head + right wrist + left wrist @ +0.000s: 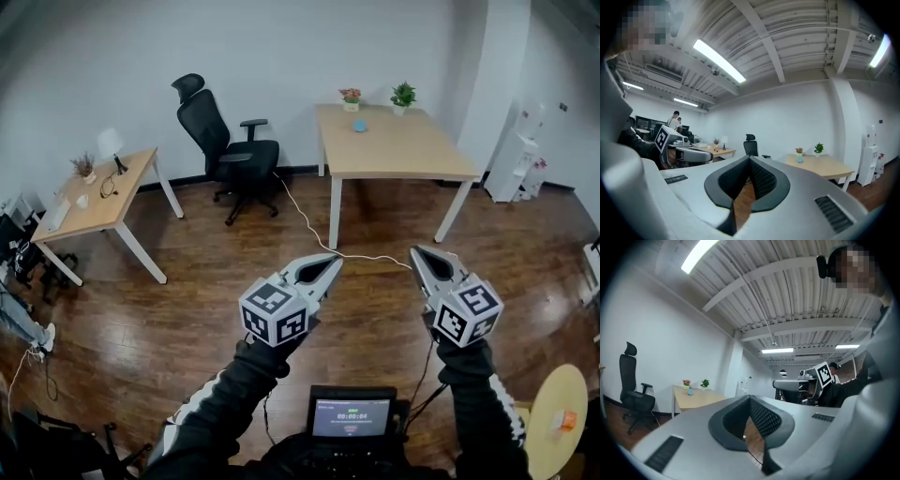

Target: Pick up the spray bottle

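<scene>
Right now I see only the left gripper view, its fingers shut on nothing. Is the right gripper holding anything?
Observer: No; the right gripper shows its fingers shut and empty in its own view.
Operator: Anything on the person's right?
Observer: A small round table, bearing an orange-and-white object.
Operator: And off to the left?
Observer: The head view shows a desk with a lamp on it.
</scene>
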Tool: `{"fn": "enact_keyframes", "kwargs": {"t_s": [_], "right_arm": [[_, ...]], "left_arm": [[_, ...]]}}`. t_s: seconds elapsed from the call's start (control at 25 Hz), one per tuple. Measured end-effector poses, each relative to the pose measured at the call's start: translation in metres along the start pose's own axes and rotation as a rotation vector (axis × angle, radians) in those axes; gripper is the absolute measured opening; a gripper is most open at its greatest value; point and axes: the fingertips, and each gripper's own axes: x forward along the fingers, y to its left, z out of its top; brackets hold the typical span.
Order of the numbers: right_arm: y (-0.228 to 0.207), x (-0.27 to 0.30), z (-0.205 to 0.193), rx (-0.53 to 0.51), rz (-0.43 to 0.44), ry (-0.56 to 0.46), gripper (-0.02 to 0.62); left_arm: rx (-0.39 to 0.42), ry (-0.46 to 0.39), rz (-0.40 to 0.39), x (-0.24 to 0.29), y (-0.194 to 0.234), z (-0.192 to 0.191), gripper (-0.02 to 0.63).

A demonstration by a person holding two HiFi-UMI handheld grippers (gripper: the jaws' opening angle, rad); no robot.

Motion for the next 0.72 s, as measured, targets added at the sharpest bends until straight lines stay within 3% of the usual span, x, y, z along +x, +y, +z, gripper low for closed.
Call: {"fn": "enact_keyframes", "kwargs": {"t_s": [0.48,0.72], "right_arm": [[-0.174,0.141,0.004,0.091,0.029,-0.026,0.003],[-0.255,0.231,-0.012,0.116,-0.013,-0.016,0.003]], "left_arm": [[0.035,0.066,0.023,0.179,0.121,0.029,0.000],[0.000,0.062,0.017,0.258,0.225,0.032,0.000]]}}
